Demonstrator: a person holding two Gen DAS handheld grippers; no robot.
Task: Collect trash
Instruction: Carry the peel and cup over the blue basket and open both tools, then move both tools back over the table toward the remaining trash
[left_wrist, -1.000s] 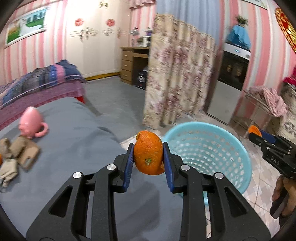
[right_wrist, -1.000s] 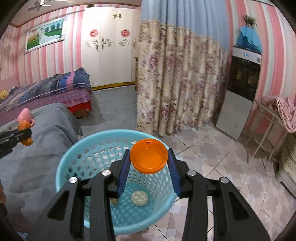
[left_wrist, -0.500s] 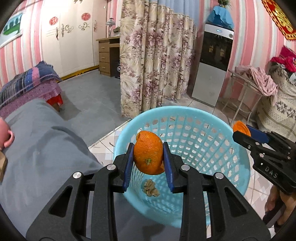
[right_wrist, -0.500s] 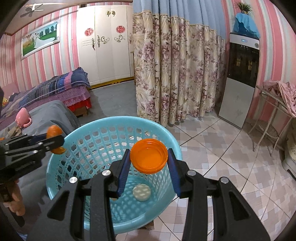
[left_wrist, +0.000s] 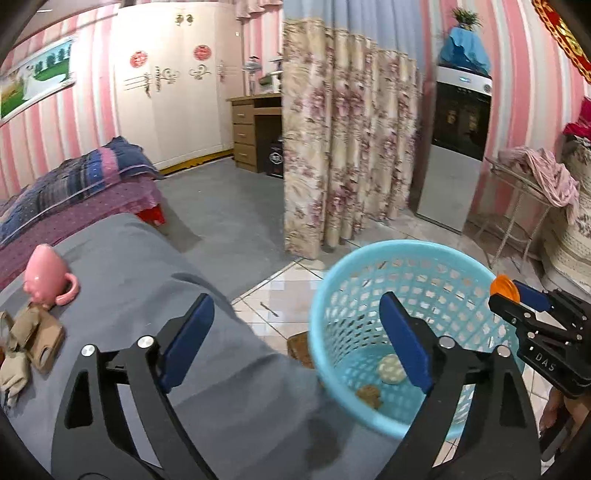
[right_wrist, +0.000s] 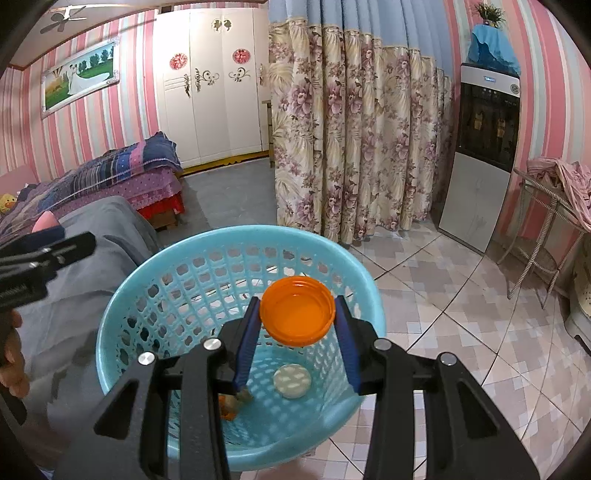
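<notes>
One marking legible: "DAS" in pale letters on the black body of the right gripper (left_wrist: 506, 300), seen from the left wrist view. Also a small blue logo on the water dispenser (right_wrist: 489, 122), too small to read.

Right gripper clamped on an orange bottle cap (right_wrist: 297, 317), blue pads pressing its rim from both sides, hollow side of the cap facing the camera. Held above the mouth of the blue basket (right_wrist: 122, 302), pointing forward and slightly down into it. Gripped from below by a bare hand (left_wrist: 554, 410) at the right edge of the left wrist view.

Left gripper (left_wrist: 295, 301) spread wide, nothing between its blue pads (left_wrist: 188, 332). Poised at the near-left rim of the basket, one finger over the grey bedcover (left_wrist: 147, 266), the other over the basket's interior. Angled forward and downward.

Down on the basket floor: a white round disc (right_wrist: 292, 380), a brown crumpled scrap (left_wrist: 367, 396) just beside it, and an orange piece (right_wrist: 227, 404), partly hidden behind the right gripper's left finger. Basket standing on the tiled floor, right against the edge of the bedcover.

Farther left on the bedcover: a pink mug (left_wrist: 44, 275), with beige fabric items (left_wrist: 29, 339) just beside it.
</notes>
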